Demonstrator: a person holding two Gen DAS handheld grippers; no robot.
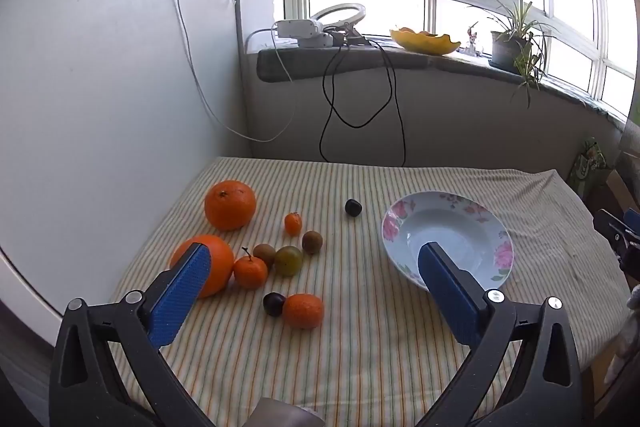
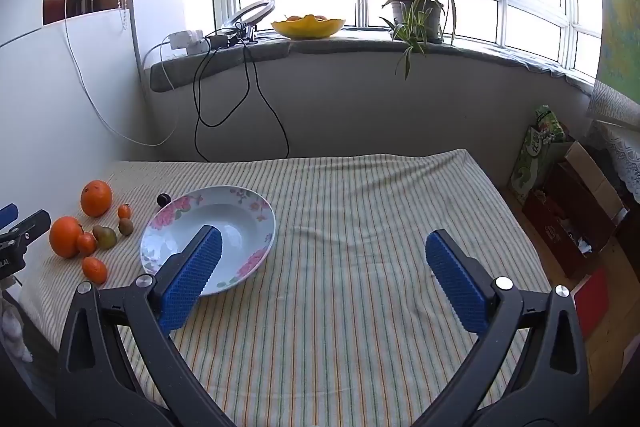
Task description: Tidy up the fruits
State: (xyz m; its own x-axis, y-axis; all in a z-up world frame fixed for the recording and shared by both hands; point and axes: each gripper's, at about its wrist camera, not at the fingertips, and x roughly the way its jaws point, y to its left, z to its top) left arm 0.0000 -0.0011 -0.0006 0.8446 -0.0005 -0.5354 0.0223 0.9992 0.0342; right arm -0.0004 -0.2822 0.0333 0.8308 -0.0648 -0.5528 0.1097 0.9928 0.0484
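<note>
Fruits lie on the striped tablecloth at the left: two large oranges [image 1: 230, 205] [image 1: 216, 259], small tangerines [image 1: 303, 311] [image 1: 250, 271], a tiny orange fruit [image 1: 293, 223], two brown kiwis [image 1: 312, 242], a green-brown fruit [image 1: 288, 260] and two dark plums [image 1: 353, 207] [image 1: 274, 303]. A floral white plate [image 1: 472, 223] lies empty to their right; it also shows in the right wrist view [image 2: 240, 211]. My left gripper [image 1: 316, 263] is open above the fruits. My right gripper [image 2: 324, 251] is open and empty, just right of the plate.
A white panel [image 1: 100, 107] stands along the table's left side. Behind the table is a windowsill with a yellow fruit bowl [image 2: 308, 26], a potted plant [image 2: 418, 11], chargers and hanging cables [image 2: 240, 95]. Boxes and bags [image 2: 560, 195] stand on the floor at the right.
</note>
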